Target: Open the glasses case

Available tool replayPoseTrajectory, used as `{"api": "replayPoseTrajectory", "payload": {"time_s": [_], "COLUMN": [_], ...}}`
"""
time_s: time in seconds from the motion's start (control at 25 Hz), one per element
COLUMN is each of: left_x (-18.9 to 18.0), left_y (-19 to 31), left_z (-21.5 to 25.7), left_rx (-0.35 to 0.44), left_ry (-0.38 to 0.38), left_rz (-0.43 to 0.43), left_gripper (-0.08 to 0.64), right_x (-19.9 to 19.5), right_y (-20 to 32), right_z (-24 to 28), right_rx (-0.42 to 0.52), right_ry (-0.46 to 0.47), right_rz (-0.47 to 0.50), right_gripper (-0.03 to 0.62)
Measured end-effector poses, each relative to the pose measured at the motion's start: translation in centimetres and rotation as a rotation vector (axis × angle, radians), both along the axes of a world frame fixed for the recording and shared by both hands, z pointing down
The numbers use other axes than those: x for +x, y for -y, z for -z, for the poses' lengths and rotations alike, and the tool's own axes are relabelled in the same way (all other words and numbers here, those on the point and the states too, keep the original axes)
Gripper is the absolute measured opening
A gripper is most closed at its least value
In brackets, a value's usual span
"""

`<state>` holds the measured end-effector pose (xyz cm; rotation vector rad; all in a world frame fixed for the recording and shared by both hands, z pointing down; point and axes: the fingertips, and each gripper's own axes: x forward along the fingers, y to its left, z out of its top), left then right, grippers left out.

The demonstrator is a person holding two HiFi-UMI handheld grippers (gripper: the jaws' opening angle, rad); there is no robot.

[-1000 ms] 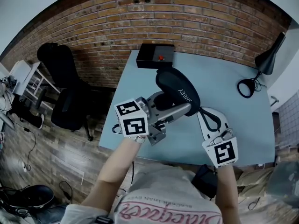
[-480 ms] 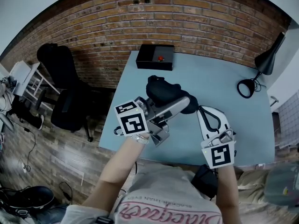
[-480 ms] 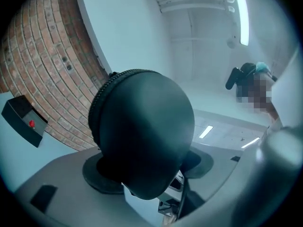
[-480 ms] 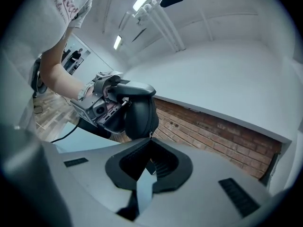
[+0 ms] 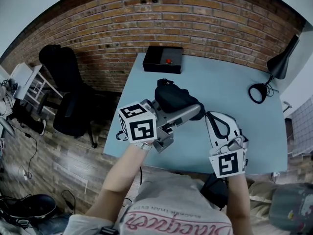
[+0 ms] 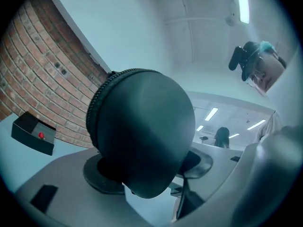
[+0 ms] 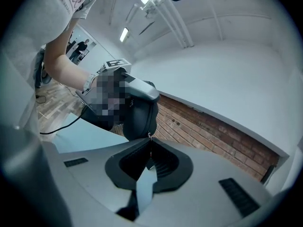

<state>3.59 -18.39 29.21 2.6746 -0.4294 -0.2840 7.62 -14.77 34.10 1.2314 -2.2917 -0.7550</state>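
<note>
The black zippered glasses case point(image 5: 172, 98) is off the blue table point(image 5: 234, 82), held between the jaws of my left gripper point(image 5: 188, 107). In the left gripper view the case point(image 6: 142, 136) stands end-on and fills the gap of the left gripper point(image 6: 151, 174). Both pads touch it while the jaws are closing a little. My right gripper point(image 5: 209, 115) reaches in from the right. In its own view the right gripper point(image 7: 150, 141) is shut, its tips pinching the small metal zipper pull point(image 7: 149, 135) that hangs from the case point(image 7: 139, 117).
A black box with a red button point(image 5: 163, 58) sits at the table's far left edge. A black desk lamp point(image 5: 276, 67) stands at the right. A black office chair point(image 5: 68, 97) is on the floor to the left. A brick wall runs behind.
The case has turned in the left gripper's jaws: its long printed face no longer shows and it now looks compact. Both hands have stayed in place; the right gripper has rolled slightly.
</note>
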Motion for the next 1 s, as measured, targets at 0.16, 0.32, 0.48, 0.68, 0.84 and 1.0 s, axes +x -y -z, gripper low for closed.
{"api": "replayPoseTrajectory", "payload": {"time_s": [0.16, 0.32, 0.48, 0.68, 0.84, 1.0], "left_x": [0.9, 1.9, 2.2, 2.1, 1.8, 1.5], "left_y": [-0.2, -0.8, -1.2, -1.8, -2.8, -3.2], "left_z": [-1.1, -3.0, -3.7, -2.9, -0.9, -0.2], "left_rx": [0.046, 0.085, 0.153, 0.214, 0.198, 0.237], "left_ry": [0.132, 0.3, 0.366, 0.356, 0.203, 0.186], "left_rz": [0.007, -0.016, -0.017, -0.017, -0.078, -0.087], "left_gripper": [0.322, 0.324, 0.33, 0.33, 0.328, 0.287], "right_x": [-0.3, -0.9, -1.3, -0.9, 0.1, 0.0], "right_y": [-0.1, -0.5, -0.5, 0.1, 0.6, 0.2], "right_z": [-0.2, -0.3, -0.2, 0.2, 1.0, 1.1], "right_rx": [0.025, 0.032, 0.001, -0.051, -0.107, -0.085], "right_ry": [-0.036, -0.042, 0.002, 0.139, 0.328, 0.26], "right_rz": [-0.012, 0.007, 0.029, 0.017, 0.013, 0.047], "right_gripper": [0.02, 0.02, 0.018, 0.018, 0.018, 0.018]}}
